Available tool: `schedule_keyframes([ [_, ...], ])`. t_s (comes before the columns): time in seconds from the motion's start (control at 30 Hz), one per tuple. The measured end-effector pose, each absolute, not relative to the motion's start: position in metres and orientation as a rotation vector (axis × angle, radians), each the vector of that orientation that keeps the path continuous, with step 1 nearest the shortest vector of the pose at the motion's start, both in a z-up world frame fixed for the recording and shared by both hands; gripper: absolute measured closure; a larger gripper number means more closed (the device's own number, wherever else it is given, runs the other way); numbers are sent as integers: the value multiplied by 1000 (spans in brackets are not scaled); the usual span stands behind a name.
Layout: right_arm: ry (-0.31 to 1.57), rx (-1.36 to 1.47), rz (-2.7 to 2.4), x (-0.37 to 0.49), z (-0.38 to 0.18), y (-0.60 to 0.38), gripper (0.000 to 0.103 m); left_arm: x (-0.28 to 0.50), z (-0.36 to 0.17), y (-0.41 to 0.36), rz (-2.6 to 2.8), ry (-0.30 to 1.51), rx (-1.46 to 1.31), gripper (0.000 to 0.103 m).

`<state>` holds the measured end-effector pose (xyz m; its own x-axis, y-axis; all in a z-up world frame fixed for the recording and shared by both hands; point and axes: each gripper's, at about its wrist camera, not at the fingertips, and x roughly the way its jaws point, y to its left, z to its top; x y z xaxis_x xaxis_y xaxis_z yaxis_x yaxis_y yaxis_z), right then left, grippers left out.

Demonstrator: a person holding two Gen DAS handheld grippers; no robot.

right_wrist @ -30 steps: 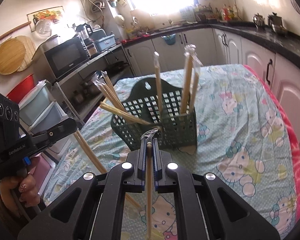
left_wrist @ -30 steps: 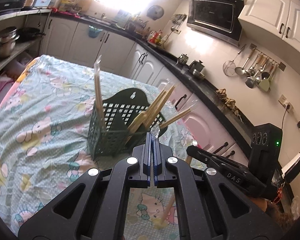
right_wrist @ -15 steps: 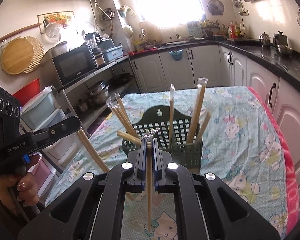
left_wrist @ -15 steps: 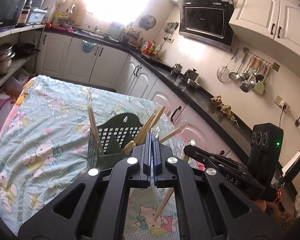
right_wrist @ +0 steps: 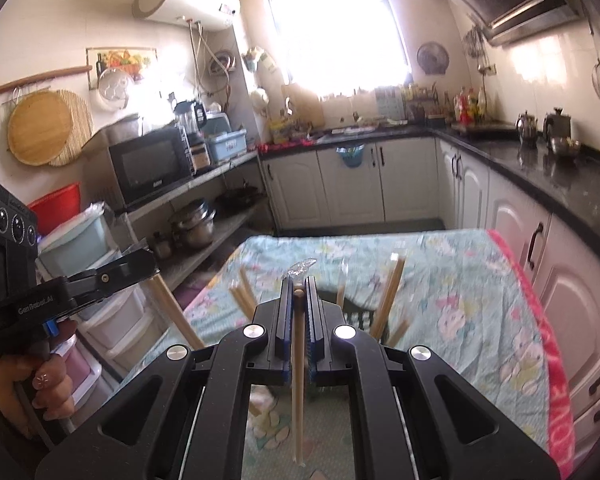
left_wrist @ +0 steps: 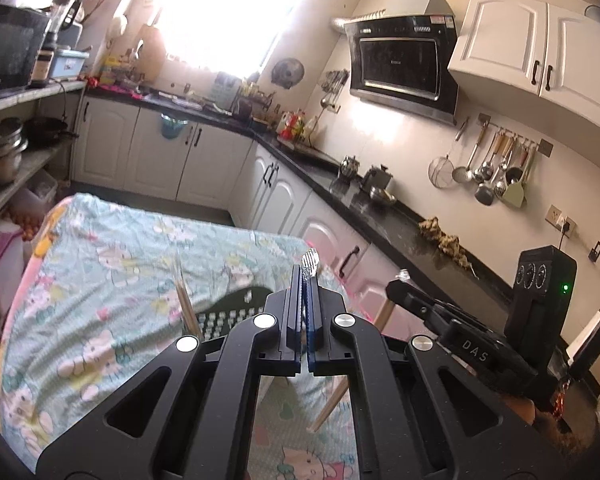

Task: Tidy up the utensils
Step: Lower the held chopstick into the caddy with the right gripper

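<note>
You've lifted both tools above the green basket (right_wrist: 356, 314). Right tool (right_wrist: 299, 284) clamped on wrapped chopstick (right_wrist: 298, 380), left tool (left_wrist: 307, 276) pinching wrapper (left_wrist: 310, 260). Drop them in next.

"DAS" on the right hand-held gripper (left_wrist: 394, 288), "GenRobot.AI" (small, white) on the left hand-held gripper (right_wrist: 150, 264)

Your right gripper (right_wrist: 298, 280): matt black plastic, shiny metal rivets. Between its pads, one pale bare-wood chopstick (right_wrist: 298, 380) with crinkly clear wrapper. Below it: soft printed cotton tablecloth (right_wrist: 460, 280). Just beyond: dark plastic lattice basket (left_wrist: 224, 312).
</note>
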<state>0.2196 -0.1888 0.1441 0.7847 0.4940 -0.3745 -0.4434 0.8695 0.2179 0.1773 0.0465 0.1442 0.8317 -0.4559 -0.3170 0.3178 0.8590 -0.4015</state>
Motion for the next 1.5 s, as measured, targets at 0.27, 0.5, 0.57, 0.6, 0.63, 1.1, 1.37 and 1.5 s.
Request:
schedule_keyframes([
  [0.27, 305, 127, 453, 237, 177, -198, 97, 192, 182, 54, -387, 327, -326, 103],
  [0.5, 228, 112, 395, 263, 184, -204, 97, 211, 193, 56, -363, 289, -316, 103],
  [0.57, 219, 113, 388, 269, 180, -206, 97, 217, 190, 55, -362, 291, -315, 103],
  [0.6, 218, 113, 386, 271, 178, -206, 97, 220, 189, 54, -359, 293, -311, 103],
  [0.63, 217, 113, 383, 273, 175, -206, 97, 223, 186, 52, -354, 297, -307, 103],
  [1.1, 261, 84, 381, 294, 123, -185, 97, 245, 136, 38, -327, 362, -273, 103],
  [1.37, 311, 64, 379, 298, 100, -178, 96, 250, 114, 34, -324, 395, -262, 103],
  [1.5, 350, 65, 379, 300, 90, -177, 96, 252, 105, 32, -326, 419, -260, 103],
])
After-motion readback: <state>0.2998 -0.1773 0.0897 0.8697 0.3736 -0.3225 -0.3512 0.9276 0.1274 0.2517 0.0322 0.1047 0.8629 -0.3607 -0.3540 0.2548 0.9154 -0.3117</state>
